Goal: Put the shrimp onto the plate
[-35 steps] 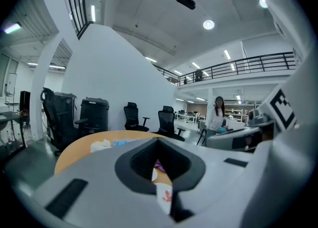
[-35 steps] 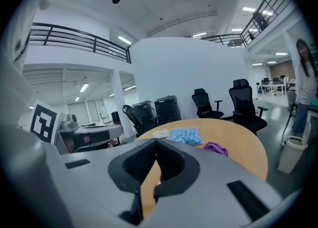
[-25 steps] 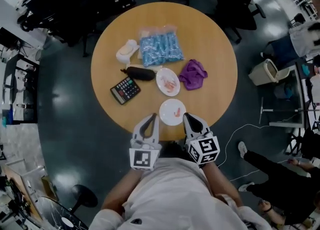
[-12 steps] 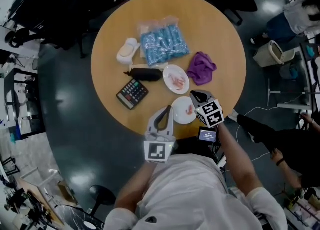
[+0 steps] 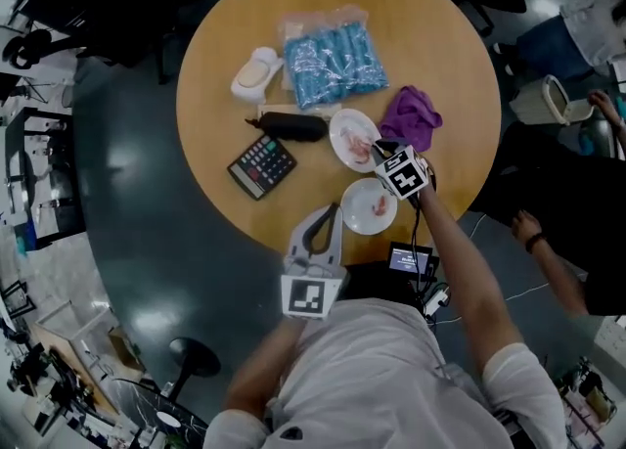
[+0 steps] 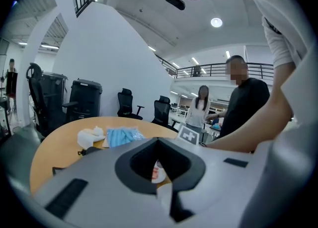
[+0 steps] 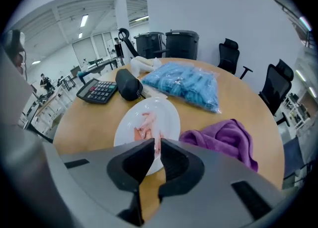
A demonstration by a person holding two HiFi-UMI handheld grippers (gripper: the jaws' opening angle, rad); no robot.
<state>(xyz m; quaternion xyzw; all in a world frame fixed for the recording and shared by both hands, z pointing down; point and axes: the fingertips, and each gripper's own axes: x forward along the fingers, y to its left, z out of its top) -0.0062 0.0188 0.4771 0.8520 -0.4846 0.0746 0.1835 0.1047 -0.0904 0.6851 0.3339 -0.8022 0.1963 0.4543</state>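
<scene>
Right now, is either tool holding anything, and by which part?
The right tool looks pinched on a shrimp by its near end, on the far plate. The left tool is shut on nothing.

The head camera looks from high up, almost straight down. It sees the whole round wooden table (image 5: 225,75) and the floor around it.

The camera on the left tongs (image 5: 331,212) sits low by the table's near edge and looks level across it. Its own grey body hides much, and the white bit seen through it may be a plate.

The camera on the right tongs (image 5: 378,152) is close, looking down at the white round plate (image 7: 171,117) with pink shrimp (image 7: 146,125).

All three see the blue plastic bag (image 5: 333,56).
</scene>
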